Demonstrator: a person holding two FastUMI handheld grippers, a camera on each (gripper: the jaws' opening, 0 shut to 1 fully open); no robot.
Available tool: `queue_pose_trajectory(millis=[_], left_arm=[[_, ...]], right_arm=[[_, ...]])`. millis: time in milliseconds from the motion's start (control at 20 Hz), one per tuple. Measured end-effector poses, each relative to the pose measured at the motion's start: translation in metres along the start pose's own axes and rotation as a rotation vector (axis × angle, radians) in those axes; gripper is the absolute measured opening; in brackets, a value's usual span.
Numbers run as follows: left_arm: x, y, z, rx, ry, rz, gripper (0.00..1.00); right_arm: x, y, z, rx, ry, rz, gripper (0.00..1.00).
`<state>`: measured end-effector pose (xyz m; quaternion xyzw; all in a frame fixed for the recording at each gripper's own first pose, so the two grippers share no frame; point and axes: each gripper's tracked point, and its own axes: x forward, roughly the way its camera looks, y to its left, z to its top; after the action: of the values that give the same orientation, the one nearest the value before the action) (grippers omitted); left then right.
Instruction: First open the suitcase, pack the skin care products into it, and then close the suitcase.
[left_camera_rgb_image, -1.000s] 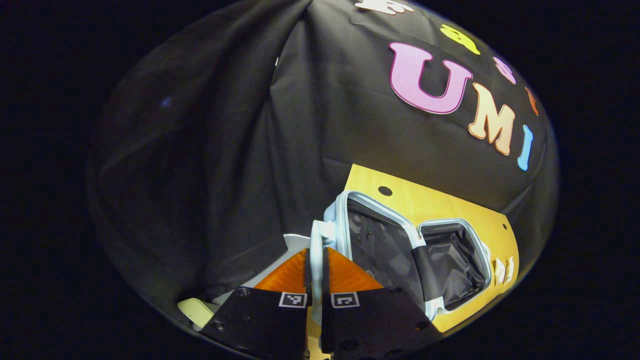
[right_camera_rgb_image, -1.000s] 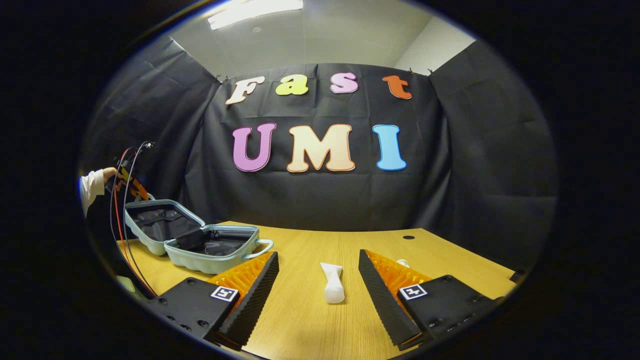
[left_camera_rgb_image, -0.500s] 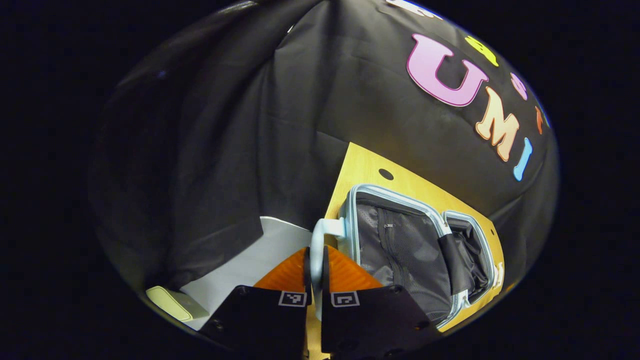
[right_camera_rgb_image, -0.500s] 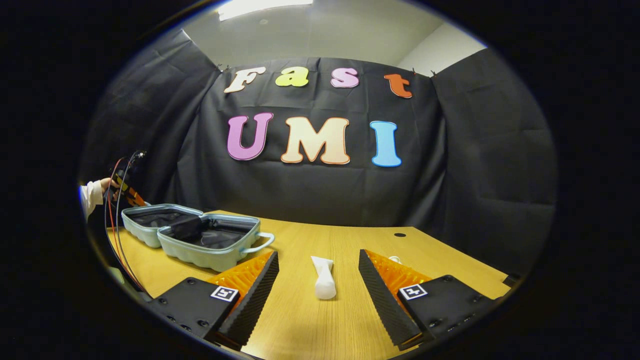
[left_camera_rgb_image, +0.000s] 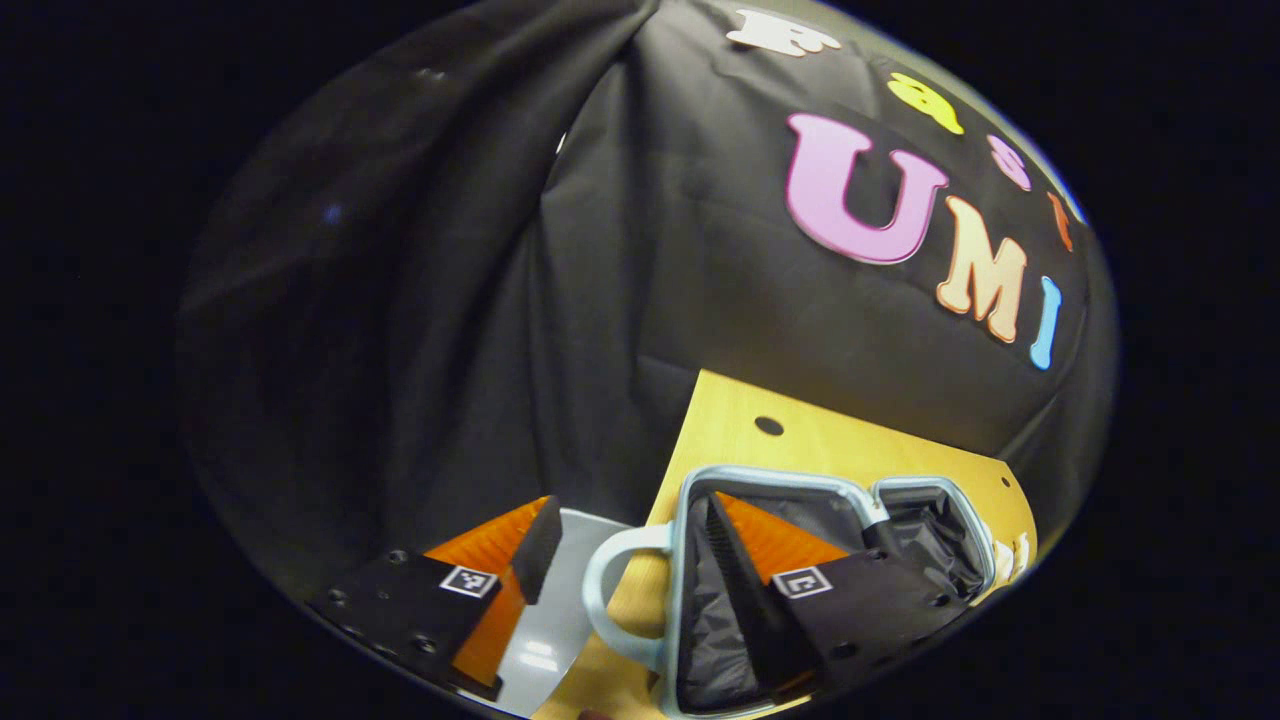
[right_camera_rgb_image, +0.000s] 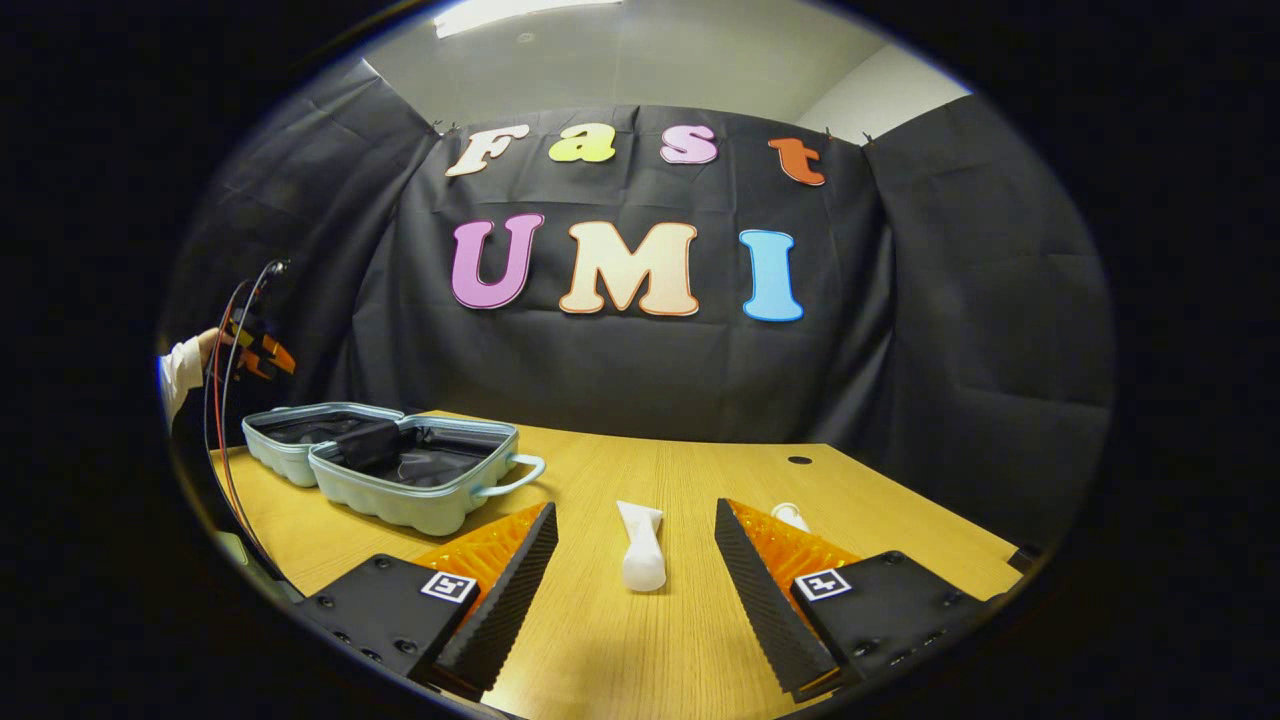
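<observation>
Right gripper view: white tube (right_camera_rgb_image: 641, 546) lying flat on the wooden counter (right_camera_rgb_image: 700, 480), long axis running away from the camera, flat crimped end toward the far wall and rounded cap end nearest. Sits in the gap of the right tool (right_camera_rgb_image: 635, 570), fingers spread wide either side and touching nothing. Just beyond the right-hand finger, a second small white item (right_camera_rgb_image: 789, 514) — mostly hidden by that finger, kind hard to make out. Left of the tube and farther back, pale blue suitcase (right_camera_rgb_image: 385, 465) lying open in two halves side by side, dark lining up, carry handle (right_camera_rgb_image: 512, 478) pointing toward the tube. Beyond the suitcase, at the edge of the picture, left tool (right_camera_rgb_image: 262, 352) raised above the case in a person's hand (right_camera_rgb_image: 205, 345), white sleeve and red and black cables beside it; small and distorted there.

Left gripper view: suitcase (left_camera_rgb_image: 830, 560) close under the camera, second handle (left_camera_rgb_image: 612, 590) on its near end curving toward the counter (left_camera_rgb_image: 800, 440) edge. Left tool (left_camera_rgb_image: 625, 535) parted wide with nothing between the fingers — one finger (left_camera_rgb_image: 735, 560) over the lining of the near half, the other outside the case past the handle. Contact with the lining impossible to tell. Lower part of the case cut off; tube out of sight behind the far half.
</observation>
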<state>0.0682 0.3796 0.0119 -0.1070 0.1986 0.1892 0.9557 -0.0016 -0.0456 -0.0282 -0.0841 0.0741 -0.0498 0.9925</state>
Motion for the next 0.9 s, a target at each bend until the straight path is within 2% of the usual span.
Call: queue_pose_trajectory(millis=[50, 100, 450, 550, 650, 900], left_arm=[[-0.013, -0.018, 0.013, 0.003, -0.023, -0.022, 0.87], [-0.021, -0.039, 0.023, -0.004, -0.041, -0.047, 0.94], [-0.074, -0.235, 0.029, -0.032, -0.025, -0.36, 0.95], [-0.08, -0.29, 0.018, -0.017, 0.021, -0.451, 0.95], [-0.076, -0.333, 0.002, 0.036, 0.068, -0.487, 0.96], [-0.069, -0.44, -0.062, 0.09, 0.261, -0.59, 0.96]], right_arm=[[-0.001, -0.003, 0.0, 0.003, 0.002, 0.0, 0.99], [-0.001, -0.005, 0.001, 0.007, 0.0, 0.001, 0.99], [-0.006, -0.049, 0.01, 0.043, 0.026, -0.019, 1.0], [-0.007, -0.072, 0.016, 0.034, 0.028, -0.052, 0.99], [-0.005, -0.097, 0.018, 0.02, 0.036, -0.096, 0.99], [0.01, -0.13, 0.021, 0.005, 0.085, -0.115, 1.0]])
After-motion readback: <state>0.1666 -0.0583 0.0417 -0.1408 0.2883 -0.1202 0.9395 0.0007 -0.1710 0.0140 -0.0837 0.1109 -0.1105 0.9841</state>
